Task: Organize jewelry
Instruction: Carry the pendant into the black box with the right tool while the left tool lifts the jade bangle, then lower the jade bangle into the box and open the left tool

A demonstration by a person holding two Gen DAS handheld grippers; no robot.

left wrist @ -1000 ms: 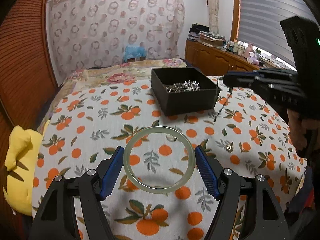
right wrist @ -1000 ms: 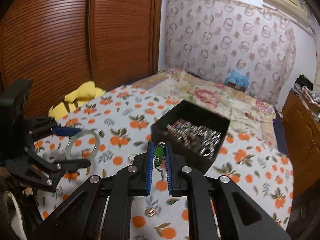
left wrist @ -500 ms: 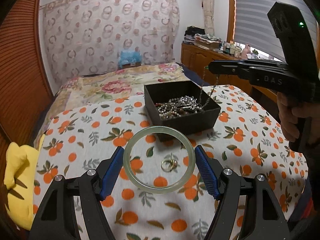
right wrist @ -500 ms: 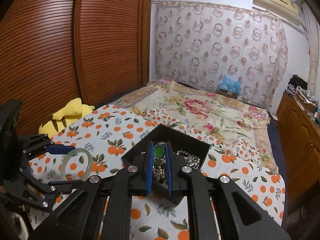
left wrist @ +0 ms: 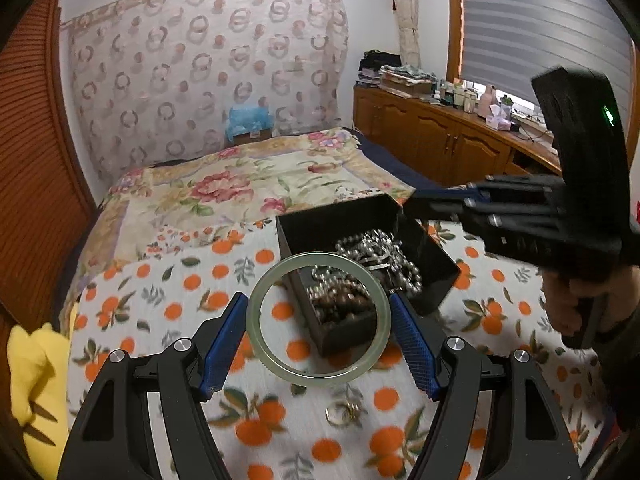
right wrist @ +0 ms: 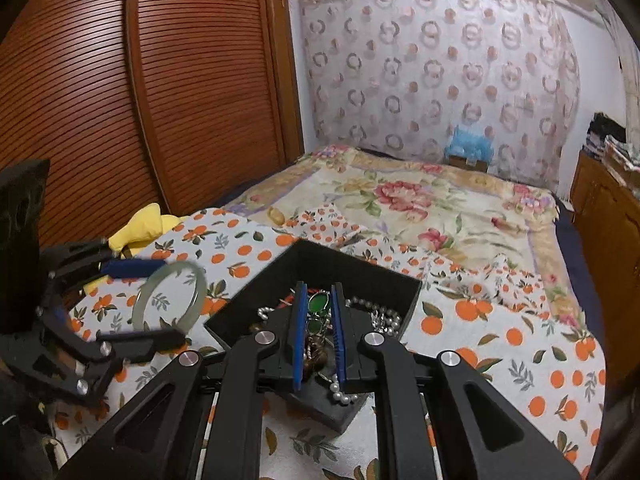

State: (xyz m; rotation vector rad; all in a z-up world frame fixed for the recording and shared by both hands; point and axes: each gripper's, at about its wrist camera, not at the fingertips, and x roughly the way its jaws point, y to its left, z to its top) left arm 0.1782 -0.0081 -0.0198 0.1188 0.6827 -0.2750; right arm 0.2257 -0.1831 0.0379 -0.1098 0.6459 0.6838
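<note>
Left gripper [left wrist: 319,330] holds a pale green jade bangle [left wrist: 318,319] by its outer rim, blue pads [left wrist: 412,346] pressing on either side, ring face toward the lens. The bangle hangs above the bed, over the near corner of the black box [left wrist: 434,258]. Below it, on the orange-print blanket [left wrist: 168,292] near the bed's foot edge, lies a small gold ring [left wrist: 340,414], slightly blurred. Right gripper [right wrist: 318,334] sits over the open box, its blue pads [right wrist: 299,332] drawn close together on a green-stone pendant necklace [right wrist: 318,304]; the green stones show between the pads, with darker links trailing down toward the box contents. The box [right wrist: 360,270] rests on the blanket around the middle of the bed and holds a tangle of silver bead chains [left wrist: 376,248] and pearl strands [right wrist: 384,316], plus dark brown beads [left wrist: 340,304] at its near end. A yellow plush toy [left wrist: 34,376] lies at the bed's left edge. Farther on, a floral quilt [left wrist: 240,188] covers the head end. A blue bag [left wrist: 248,120] stands against the ring-patterned curtain [left wrist: 200,72]. Wooden cabinets [left wrist: 432,140] line the right wall.
</note>
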